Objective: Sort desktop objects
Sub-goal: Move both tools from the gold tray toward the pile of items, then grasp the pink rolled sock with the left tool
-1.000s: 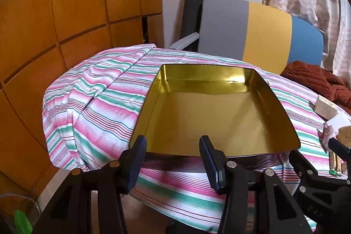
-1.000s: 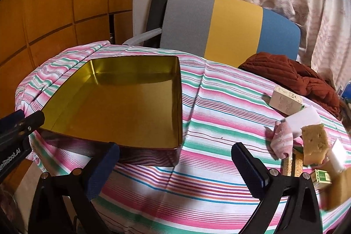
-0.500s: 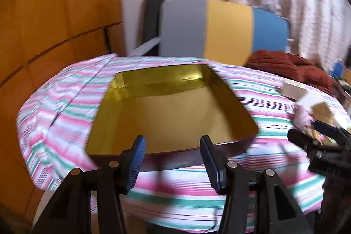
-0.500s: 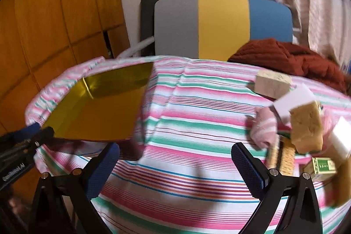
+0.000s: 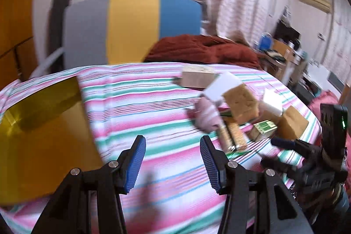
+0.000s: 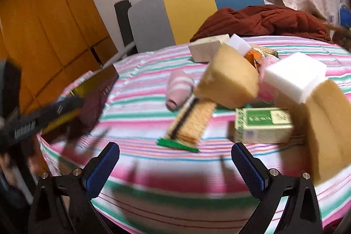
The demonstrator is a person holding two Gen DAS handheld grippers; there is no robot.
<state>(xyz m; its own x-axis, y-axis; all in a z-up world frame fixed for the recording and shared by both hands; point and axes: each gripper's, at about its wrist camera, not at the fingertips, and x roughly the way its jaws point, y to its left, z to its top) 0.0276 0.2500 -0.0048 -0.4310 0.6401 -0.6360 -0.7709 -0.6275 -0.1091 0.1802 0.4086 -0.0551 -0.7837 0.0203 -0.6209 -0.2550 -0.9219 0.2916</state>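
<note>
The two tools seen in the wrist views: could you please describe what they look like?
Both are alike: the left tool and the right tool each have two black angular plastic arms with silver screw heads, ending in fingers faced with ribbed blue pads. In the left wrist view the right tool's dark body carries a small green light. The other tool's side bears white lettering, too blurred to read.

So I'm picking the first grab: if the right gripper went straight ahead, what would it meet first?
Probably the cracker pack, lying flat on the striped cloth almost dead ahead of the open right gripper. The green box sits off to its right. Depth is blurry.
</note>
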